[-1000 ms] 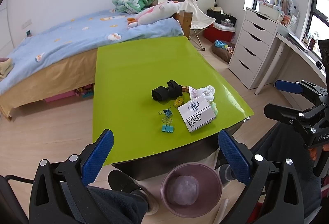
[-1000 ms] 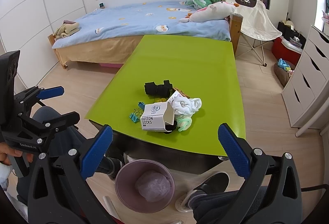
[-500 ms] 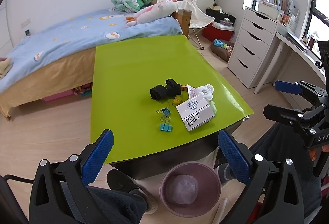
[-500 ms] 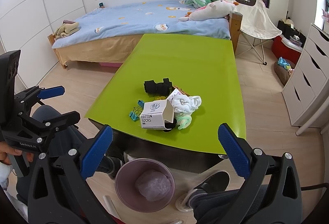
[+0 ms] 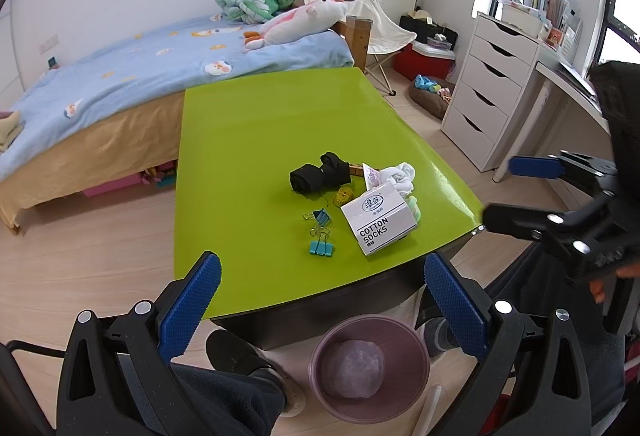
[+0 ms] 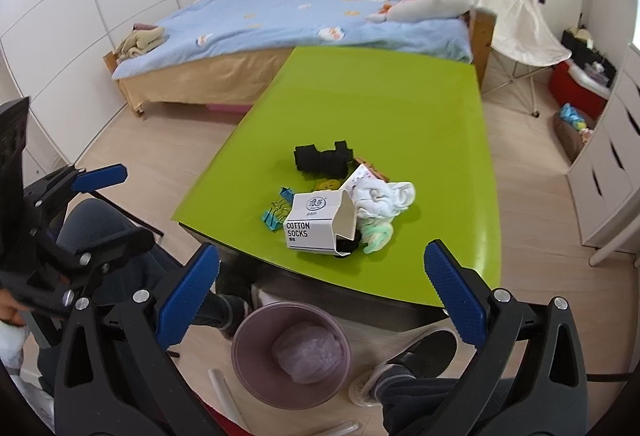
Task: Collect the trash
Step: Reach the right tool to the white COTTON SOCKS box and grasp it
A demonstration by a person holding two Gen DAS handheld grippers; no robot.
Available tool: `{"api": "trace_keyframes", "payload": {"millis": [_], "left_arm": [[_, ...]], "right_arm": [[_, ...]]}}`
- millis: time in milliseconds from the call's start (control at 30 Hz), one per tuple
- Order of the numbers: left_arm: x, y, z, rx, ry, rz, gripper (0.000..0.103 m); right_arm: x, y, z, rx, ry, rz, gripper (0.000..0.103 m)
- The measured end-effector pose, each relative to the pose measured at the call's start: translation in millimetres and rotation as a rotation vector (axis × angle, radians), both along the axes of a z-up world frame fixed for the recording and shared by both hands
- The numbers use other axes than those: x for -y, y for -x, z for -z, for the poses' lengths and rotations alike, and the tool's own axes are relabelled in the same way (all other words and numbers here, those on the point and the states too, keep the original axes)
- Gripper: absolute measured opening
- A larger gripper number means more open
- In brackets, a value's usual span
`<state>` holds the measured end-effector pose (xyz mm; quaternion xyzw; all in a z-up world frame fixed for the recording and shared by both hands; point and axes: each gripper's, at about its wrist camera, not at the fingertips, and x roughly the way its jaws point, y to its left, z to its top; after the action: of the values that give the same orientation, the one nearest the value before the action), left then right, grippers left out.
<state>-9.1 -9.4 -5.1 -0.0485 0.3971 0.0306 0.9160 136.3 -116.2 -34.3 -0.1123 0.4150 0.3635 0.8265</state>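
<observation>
Two grippers, both mine, hang wide open and empty over the near edge of the green table (image 5: 248, 139) — the left gripper (image 5: 320, 300) and the right gripper (image 6: 320, 286) each with blue pads spread far apart and nothing between them.

Ahead of both and slightly above the bin (image 6: 291, 354) on the floor lies the clutter: a white carton (image 6: 320, 226) printed COTTON SOCKS, tipped on its side with one end flap open, its long axis running roughly across my line of reach in the right view. It sits near the table's front edge, touching a heap of white and pale-green socks (image 6: 382, 201); black rolled socks (image 6: 324, 157) lie just behind, blue binder clips (image 5: 320, 232) just to its left.

From the left gripper the carton (image 5: 380, 224) lies forward and to the right; from the right gripper, almost dead ahead — so I judge the right the nearer and better lined up. The empty-looking carton reads as the trash; the bin already holds a crumpled clear bag (image 6: 308, 356).
</observation>
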Motion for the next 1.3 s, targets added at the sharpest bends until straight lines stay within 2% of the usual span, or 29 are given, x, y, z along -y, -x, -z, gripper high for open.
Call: {"api": "trace_keyframes", "payload": {"millis": [133,300,500,633,700,867,967,1000,1033,1100,1300], "left_arm": [[1,0,0,-0.002,-0.002,0.001,0.098],[2,0,1,-0.006,-0.005,-0.001,0.098],[0,-2,1,-0.011,-0.005,-0.002,0.098],[-3,-3,3,-0.015,0.001,-0.004,0.098],[-5,-3,4,-0.019,0.004,-0.005,0.098],[-6,-5,7,-0.028,0.008,-0.003,0.098],[-7,-5,8,-0.032,0.01,-0.004,0.098],[-7,-5,8,-0.033,0.011,-0.005,0.098],[-7,-5,8,-0.034,0.012,-0.005,0.098],[-7,-5,9,-0.033,0.01,-0.006,0.098],[-9,-8,10,-0.039,0.01,-0.006,0.098]], "right_arm": [[-15,-22,9,-0.086,-0.007,-0.036,0.1],[-31,-55,30,-0.243,-0.046,-0.054,0.1],[-37,-82,56,-0.388,-0.109,-0.044,0.098],[-40,-89,69,-0.456,-0.134,-0.044,0.074],[-41,-91,76,-0.481,-0.138,-0.046,0.073],[-42,-95,86,-0.532,-0.161,-0.051,0.05],[-44,-95,89,-0.538,-0.163,-0.051,0.024],[-43,-95,89,-0.537,-0.167,-0.048,0.012],[-43,-95,89,-0.534,-0.167,-0.046,0.008],[-44,-92,84,-0.528,-0.177,-0.058,0.004],[-39,-85,63,-0.468,-0.187,-0.063,0.004]]}}
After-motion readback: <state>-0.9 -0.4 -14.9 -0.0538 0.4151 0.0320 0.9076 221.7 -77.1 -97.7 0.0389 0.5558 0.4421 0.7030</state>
